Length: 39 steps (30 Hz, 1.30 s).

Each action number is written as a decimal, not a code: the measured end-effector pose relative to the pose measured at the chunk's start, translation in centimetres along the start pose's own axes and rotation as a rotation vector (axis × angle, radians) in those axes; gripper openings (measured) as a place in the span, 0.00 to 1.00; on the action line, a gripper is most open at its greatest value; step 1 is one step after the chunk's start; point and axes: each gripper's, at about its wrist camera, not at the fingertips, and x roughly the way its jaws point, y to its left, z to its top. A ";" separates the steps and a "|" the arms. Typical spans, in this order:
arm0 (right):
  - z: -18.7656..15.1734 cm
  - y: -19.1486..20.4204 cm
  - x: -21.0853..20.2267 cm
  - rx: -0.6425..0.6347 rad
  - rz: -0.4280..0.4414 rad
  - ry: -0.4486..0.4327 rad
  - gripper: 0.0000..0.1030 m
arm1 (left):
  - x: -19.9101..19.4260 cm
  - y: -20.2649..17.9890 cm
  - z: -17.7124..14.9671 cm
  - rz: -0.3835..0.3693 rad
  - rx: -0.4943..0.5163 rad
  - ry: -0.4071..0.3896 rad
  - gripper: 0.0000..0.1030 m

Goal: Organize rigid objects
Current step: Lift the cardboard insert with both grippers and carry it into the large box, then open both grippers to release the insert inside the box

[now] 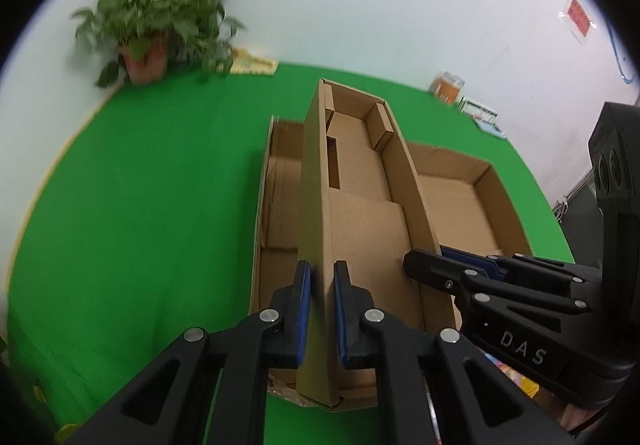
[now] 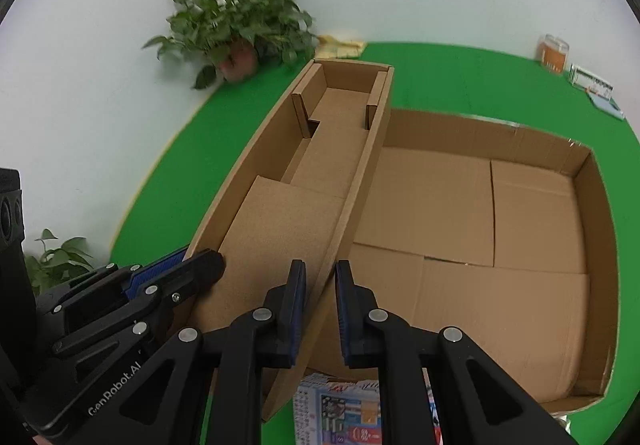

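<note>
Both claws grip the narrow box (image 1: 360, 181): left claw (image 1: 322, 309) its left wall, right claw (image 2: 320, 309) its right. Next, I judge: lower it level into the carton (image 2: 600, 245).

Left hand-held gripper (image 1: 320, 309) clamped narrow cardboard box's (image 1: 360, 221) left wall; right hand-held gripper (image 1: 424, 265) at 3 o'clock gripped right wall; larger open carton (image 1: 496, 197) beneath.

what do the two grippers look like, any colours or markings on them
Both are black plastic two-finger grippers with blue ribbed pads and round silver rivets at the linkage joints. The left gripper carries white lettering "GenRobot.AI" on its body; the right gripper shows "DAS" in white. No cables or sleeves are visible.
</note>
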 end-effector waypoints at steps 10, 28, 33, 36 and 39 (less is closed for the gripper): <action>0.8 -1.6 6.0 0.037 0.012 0.115 0.13 | 3.1 1.2 -0.6 0.046 -0.030 0.080 0.08; -1.3 -1.5 13.4 0.050 0.019 0.219 0.13 | 3.9 3.5 -2.2 0.067 -0.086 0.128 0.10; -1.3 -1.8 13.4 0.070 0.059 0.199 0.18 | 2.8 3.2 -3.0 0.103 -0.074 0.081 0.10; -2.1 -2.5 9.3 0.053 0.080 0.107 0.56 | 2.2 2.8 -3.5 0.086 -0.098 0.086 0.10; -4.2 -4.2 2.5 0.023 0.067 -0.060 0.86 | -0.6 -0.2 -4.6 0.102 -0.042 -0.003 0.23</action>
